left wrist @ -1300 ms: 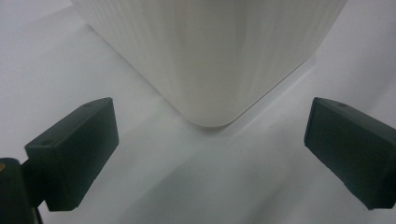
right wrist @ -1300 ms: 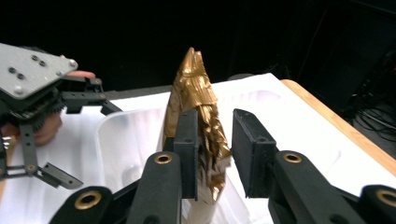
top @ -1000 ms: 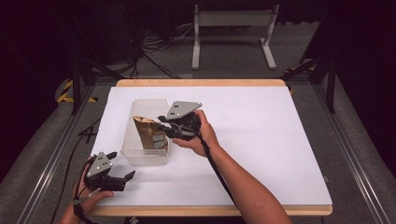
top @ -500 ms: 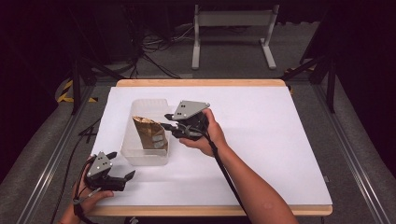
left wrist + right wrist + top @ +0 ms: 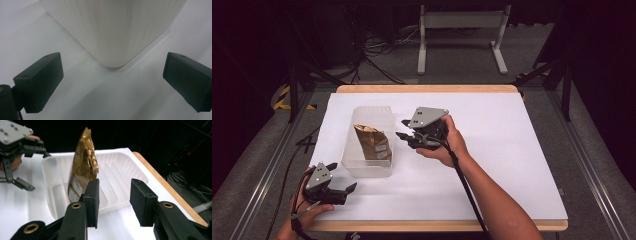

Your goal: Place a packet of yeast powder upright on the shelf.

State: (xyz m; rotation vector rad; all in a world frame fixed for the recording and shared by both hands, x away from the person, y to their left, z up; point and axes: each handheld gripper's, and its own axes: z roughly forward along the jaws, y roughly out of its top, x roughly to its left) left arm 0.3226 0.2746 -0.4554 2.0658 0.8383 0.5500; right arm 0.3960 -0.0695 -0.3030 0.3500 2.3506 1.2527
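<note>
Crinkled gold foil bag (image 5: pixel 373 142) stands inside the clear ribbed plastic tub (image 5: pixel 362 167); right gripper (image 5: pixel 408 136) beside it gapes empty, left gripper (image 5: pixel 343 179) spreads wide near its corner.

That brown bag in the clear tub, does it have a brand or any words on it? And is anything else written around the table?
None can be read.
Brown bag: pale label patches on its side, print too small and blurred to read.
Clear tub: no lettering seen.
Right tool and left tool: grey plates with screw holes, no writing.
White table: no marks.
</note>
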